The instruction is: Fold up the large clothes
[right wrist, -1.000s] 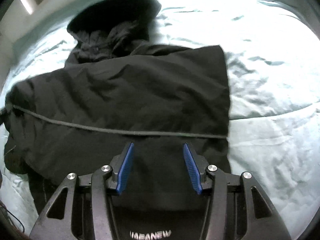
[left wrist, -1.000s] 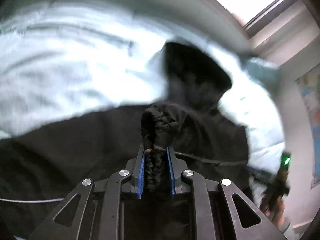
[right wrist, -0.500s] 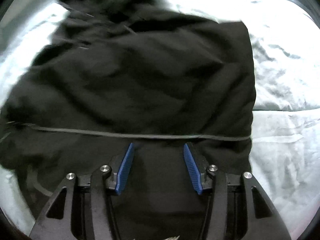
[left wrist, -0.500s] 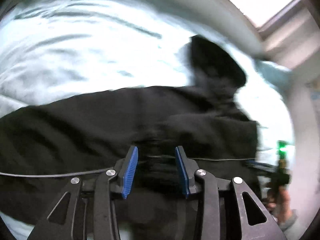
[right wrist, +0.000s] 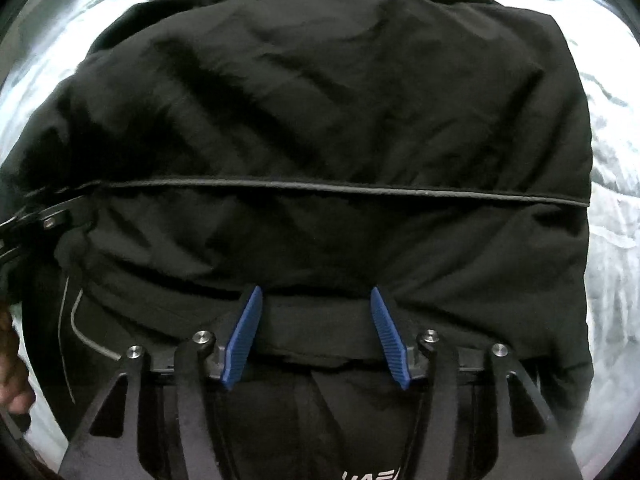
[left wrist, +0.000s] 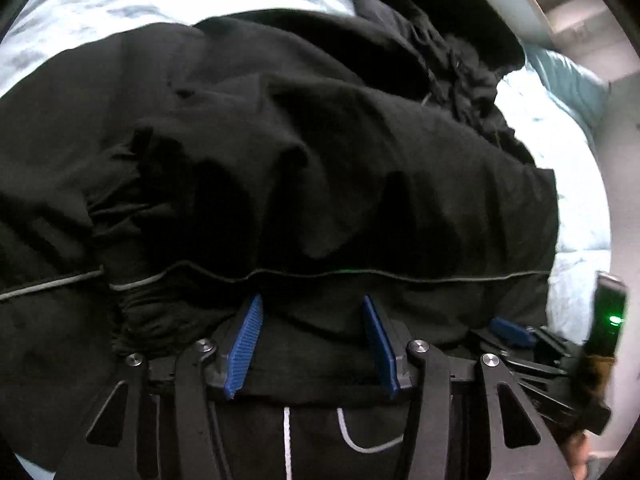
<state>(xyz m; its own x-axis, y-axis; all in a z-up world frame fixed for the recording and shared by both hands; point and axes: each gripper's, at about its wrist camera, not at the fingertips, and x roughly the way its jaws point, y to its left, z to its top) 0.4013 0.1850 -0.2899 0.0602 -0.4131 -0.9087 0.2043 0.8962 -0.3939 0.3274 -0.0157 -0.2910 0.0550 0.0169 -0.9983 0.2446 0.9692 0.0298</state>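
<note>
- Your black jacket [left wrist: 320, 168] lies folded across the pale blue bed sheet [left wrist: 100, 0]; its hood end bunches toward the window side, and a thin grey piping line [right wrist: 360, 190] runs across the cloth.
- Your left claw [left wrist: 310, 340] stands partly open, its jaws having just been opening. Nothing is pinched; the blue pads [left wrist: 244, 344] frame loose black cloth only.
- Your right claw [right wrist: 316, 336] is likewise partly open, widened a little just now, and holds nothing. It points down at the near part of the jacket.
- The step looks like taking a fresh grip along the near edge for the next fold.
- Bring both claws down onto the same edge, well apart, so the fold lifts evenly.
- Pinch every layer, not just the top one.
- The bunched sleeve cloth [left wrist: 132, 304] beside your left claw could drag out; tuck it first.
</note>
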